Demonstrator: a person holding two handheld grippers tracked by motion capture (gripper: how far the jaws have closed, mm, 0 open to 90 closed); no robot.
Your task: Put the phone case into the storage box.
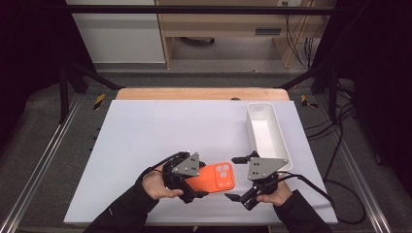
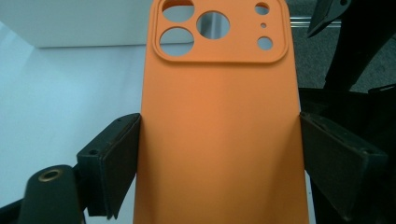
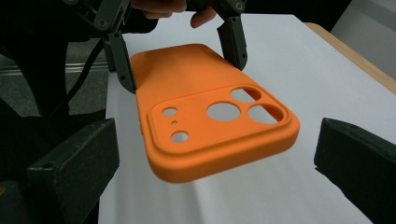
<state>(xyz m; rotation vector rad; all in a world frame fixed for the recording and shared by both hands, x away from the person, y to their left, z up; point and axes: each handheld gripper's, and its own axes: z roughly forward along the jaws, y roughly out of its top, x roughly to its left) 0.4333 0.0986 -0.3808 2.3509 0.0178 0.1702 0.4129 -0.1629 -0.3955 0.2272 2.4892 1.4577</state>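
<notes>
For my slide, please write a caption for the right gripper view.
Left gripper holds orange phone case above the table, right gripper open around it.

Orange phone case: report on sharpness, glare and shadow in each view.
High view: the orange phone case is small and soft, evenly lit, no glare. Left gripper view: sharp, matte, filling the frame; the white bin behind is blurred. Right gripper view: camera end crisp, with a soft shadow on the table beneath.

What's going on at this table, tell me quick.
A person works with two hand-held grippers. The left gripper is shut on the long sides of an orange phone case, holding it above the white table with its camera cut-outs facing up. The right gripper faces the case's camera end with jaws open, not touching it. A white bin stands beyond it, empty.
</notes>
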